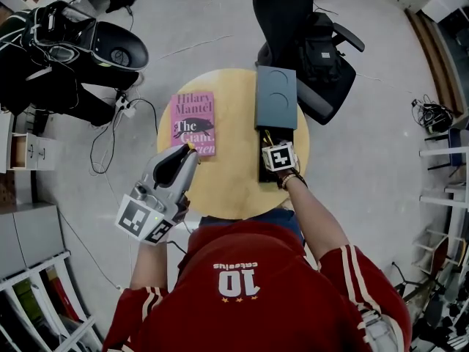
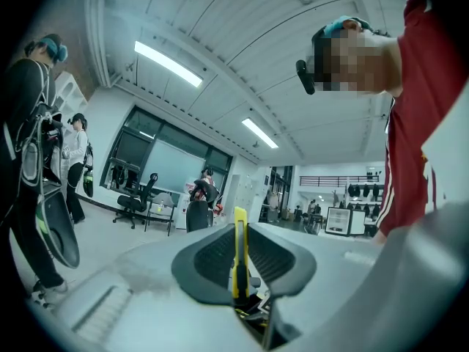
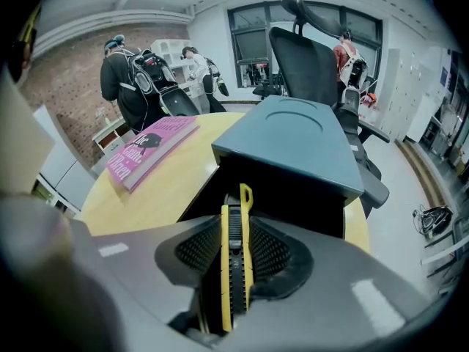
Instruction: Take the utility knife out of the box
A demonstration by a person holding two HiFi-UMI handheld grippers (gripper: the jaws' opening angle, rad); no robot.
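Grey office floor all round, with an office chair (image 1: 308, 42) at 1 o'clock behind the round yellow bench (image 1: 234, 189); the person stands at its 6 o'clock edge. On the bench at 2 o'clock is the box (image 1: 265, 173), a black tray whose teal lid (image 1: 276, 97) lies over the far half, leaving the near half open. A pink book (image 1: 193, 123) lies flat at 10 o'clock, well apart from the box. Left hand-held gripper (image 1: 187, 152) is held level over the 8 o'clock edge, pinching a thin yellow knife (image 2: 239, 248) seen edge-on between narrowly set jaws; it is already clear of the box. Right hand-held gripper (image 3: 236, 229) tilts steeply down into the open half of the box. A yellow-and-black utility knife (image 3: 235, 266) stands lengthwise between its jaws, and both ribbed pads look to be against the knife's flanks, so I read this as a pinch. The knife's hooked tip points at the black interior under the lid edge. Whether the knife rests on the box floor cannot be told. Progress, my judgement: the grasp is made; still to do are lifting it clear of the tray, drawing back toward 6 o'clock and setting it down on the bench.
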